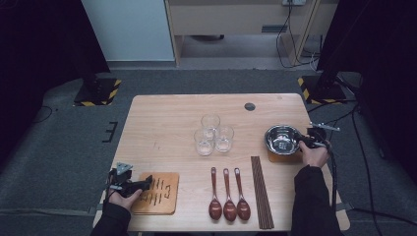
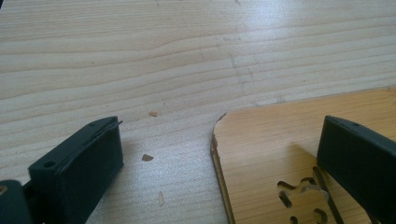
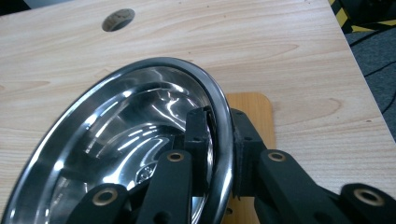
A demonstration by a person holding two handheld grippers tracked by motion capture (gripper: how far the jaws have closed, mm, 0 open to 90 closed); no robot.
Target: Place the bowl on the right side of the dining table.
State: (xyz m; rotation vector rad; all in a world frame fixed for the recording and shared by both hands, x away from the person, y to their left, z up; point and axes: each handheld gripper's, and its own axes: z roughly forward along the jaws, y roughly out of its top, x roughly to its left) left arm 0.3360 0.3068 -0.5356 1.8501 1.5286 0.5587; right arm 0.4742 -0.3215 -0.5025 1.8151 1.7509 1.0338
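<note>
On the desk (image 1: 162, 123), the steel bowl (image 1: 282, 139) sits on a wooden coaster (image 3: 254, 109), its rim pinched between the nearly closed jaws of the right gripper (image 3: 219, 140). The left gripper (image 2: 219, 154) gapes empty, straddling a slotted board's (image 2: 280, 149) corner.

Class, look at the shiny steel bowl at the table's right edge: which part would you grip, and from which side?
Grip the thin rolled rim of the round stainless-steel bowl from its right, the side nearest the table edge, one jaw inside and one outside. The right gripper pinches it exactly so. The wall is too wide and smooth to span, so the rim seems the safest hold.
</note>
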